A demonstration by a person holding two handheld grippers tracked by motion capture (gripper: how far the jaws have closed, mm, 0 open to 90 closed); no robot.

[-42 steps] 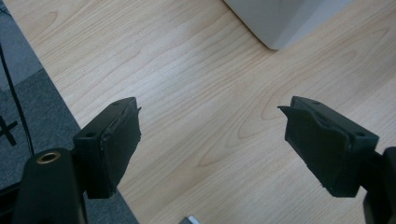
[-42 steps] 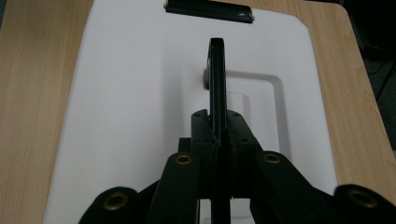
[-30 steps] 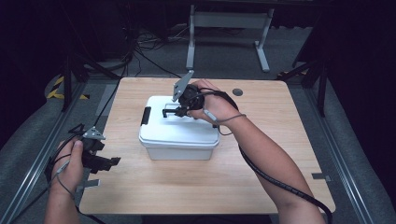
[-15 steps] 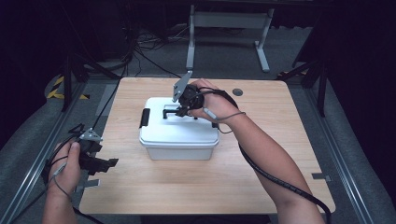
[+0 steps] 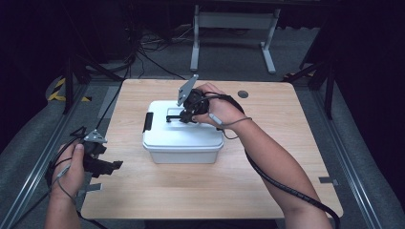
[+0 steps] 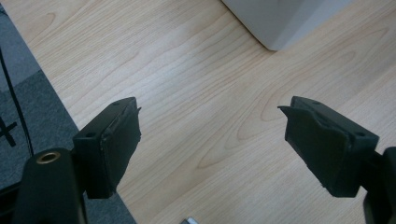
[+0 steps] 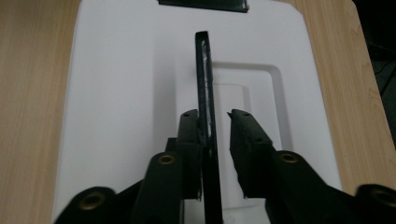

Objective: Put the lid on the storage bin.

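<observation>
One white box (image 5: 184, 138) — one black handle (image 7: 205, 93)

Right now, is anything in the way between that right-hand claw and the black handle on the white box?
Nothing visible is. The black handle stands upright between the right gripper jaws, which have just been opening: one pad looks against it, the other stands apart. Below lies the white box lid.

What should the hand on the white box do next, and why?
Probably lift the right gripper up and away from the handle. Its jaws have just been opening: the black handle stands upright between them on the white box lid, one jaw beside it, the other clearly apart, so the grip looks released. The left gripper waits open over bare table.
</observation>
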